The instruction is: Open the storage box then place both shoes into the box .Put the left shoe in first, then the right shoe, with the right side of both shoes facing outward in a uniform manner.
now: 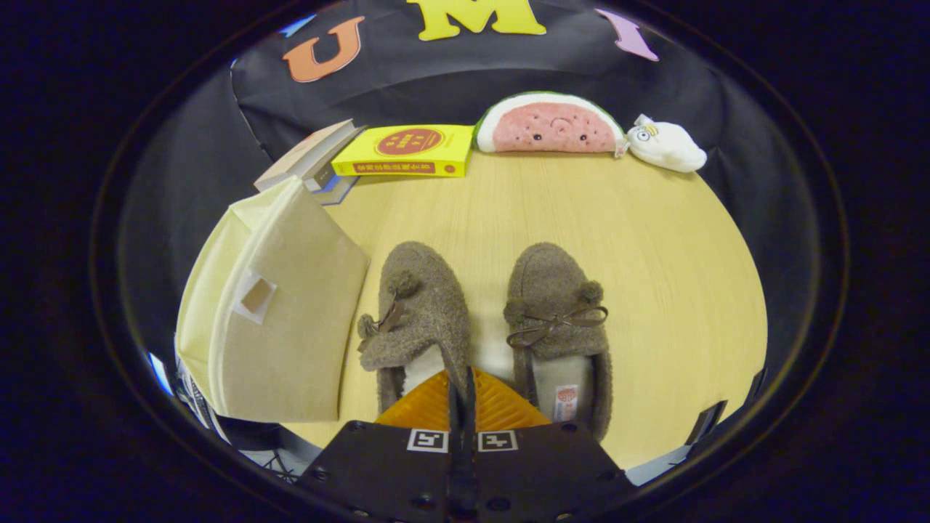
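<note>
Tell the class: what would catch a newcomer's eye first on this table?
Two fuzzy brown slippers lie side by side mid-table, toes pointing away, just ahead of the tongs, whose fingers are closed together over the left slipper's inner edge. Beside that slipper stands a beige fabric storage box; a watermelon plush sits at the far edge.

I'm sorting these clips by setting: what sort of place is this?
Probably a staged recording booth, not a lived-in room: a round wooden table stands before a black cloth wall, with slippers, a fabric storage box, books and plush toys as props. The gripper is shut on the left slipper's edge.
</note>
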A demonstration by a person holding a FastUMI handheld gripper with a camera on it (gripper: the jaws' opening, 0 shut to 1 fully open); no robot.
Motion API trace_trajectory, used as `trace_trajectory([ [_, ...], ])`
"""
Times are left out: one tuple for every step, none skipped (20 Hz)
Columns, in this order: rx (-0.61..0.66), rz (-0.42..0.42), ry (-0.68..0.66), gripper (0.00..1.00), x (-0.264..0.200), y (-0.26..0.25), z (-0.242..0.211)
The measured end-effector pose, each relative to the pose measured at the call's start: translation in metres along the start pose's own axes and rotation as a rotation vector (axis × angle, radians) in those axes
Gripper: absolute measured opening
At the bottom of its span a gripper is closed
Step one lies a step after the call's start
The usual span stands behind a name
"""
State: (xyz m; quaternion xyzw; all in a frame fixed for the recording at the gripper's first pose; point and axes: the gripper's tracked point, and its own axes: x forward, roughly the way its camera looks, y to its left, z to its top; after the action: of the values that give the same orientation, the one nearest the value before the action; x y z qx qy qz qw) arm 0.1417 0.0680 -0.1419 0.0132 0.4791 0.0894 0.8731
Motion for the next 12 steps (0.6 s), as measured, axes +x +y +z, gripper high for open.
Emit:
trace_trajectory([
  [0.002, 0.001, -0.020, 0.00, -0.013, 0.004, 0.005],
  [0.002, 0.002, -0.040, 0.00, -0.027, 0.008, 0.011],
  [0.005, 0.007, -0.058, 0.00, -0.039, 0.015, 0.016],
  [0.007, 0.012, -0.074, 0.00, -0.051, 0.022, 0.021],
  [0.010, 0.017, -0.096, 0.00, -0.066, 0.031, 0.029],
  [0.011, 0.022, -0.114, 0.00, -0.079, 0.040, 0.035],
  [0.011, 0.020, -0.136, 0.00, -0.091, 0.049, 0.043],
  [0.009, 0.021, -0.158, 0.00, -0.102, 0.058, 0.050],
  [0.007, 0.022, -0.175, 0.00, -0.111, 0.070, 0.056],
  [0.004, 0.032, -0.187, 0.00, -0.119, 0.082, 0.061],
  [0.005, 0.042, -0.197, 0.00, -0.124, 0.095, 0.065],
  [0.007, 0.049, -0.202, 0.00, -0.127, 0.106, 0.067],
])
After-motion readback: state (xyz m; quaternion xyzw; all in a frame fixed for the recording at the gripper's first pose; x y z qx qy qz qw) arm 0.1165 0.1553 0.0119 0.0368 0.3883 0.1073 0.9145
